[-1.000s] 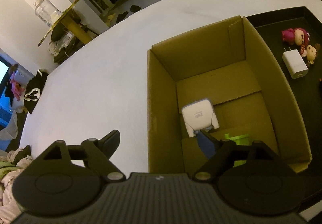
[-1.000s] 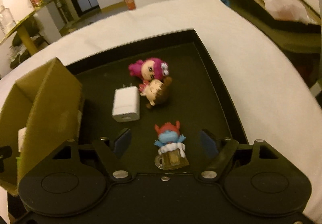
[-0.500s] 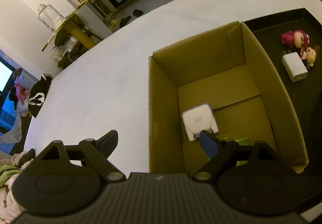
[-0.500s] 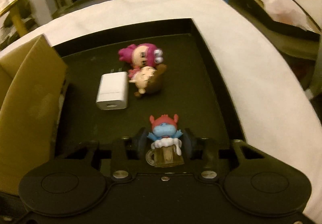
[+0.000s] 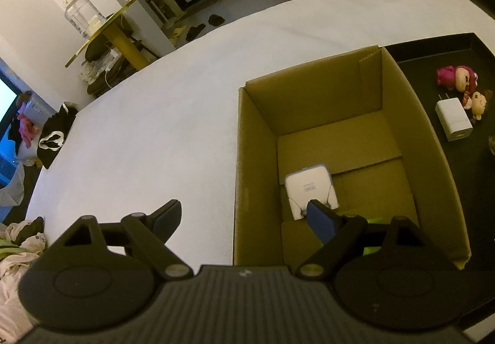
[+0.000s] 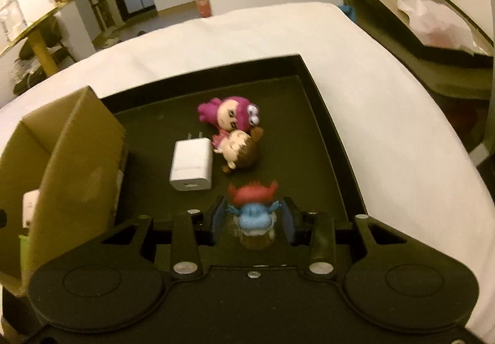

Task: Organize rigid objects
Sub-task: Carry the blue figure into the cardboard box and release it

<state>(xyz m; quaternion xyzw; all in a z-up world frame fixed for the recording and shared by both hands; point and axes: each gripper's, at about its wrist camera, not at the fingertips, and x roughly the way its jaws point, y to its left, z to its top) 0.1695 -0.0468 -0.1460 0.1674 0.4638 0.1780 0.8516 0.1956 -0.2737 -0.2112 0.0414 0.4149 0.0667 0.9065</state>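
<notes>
My right gripper [image 6: 254, 217] is shut on a blue figurine with red hair [image 6: 253, 212] and holds it above the black tray [image 6: 328, 127]. On the tray lie a white charger [image 6: 191, 169], a pink-haired figurine [image 6: 230, 115] and a brown-haired figurine [image 6: 241, 150]. My left gripper [image 5: 244, 218] is open and empty over the left wall of the cardboard box [image 5: 253, 158]. Inside the box lie a white square device [image 5: 311, 189] and a green object [image 5: 371, 220], partly hidden by my finger.
The box and tray sit side by side on a white bed [image 5: 154, 127]. The box's right wall [image 6: 77, 164] stands close to the left of my right gripper. A gold side table with jars [image 5: 105, 31] stands beyond the bed.
My right gripper closed on the blue figurine and lifted it off the tray. My left gripper rose and drew back a little from the box.
</notes>
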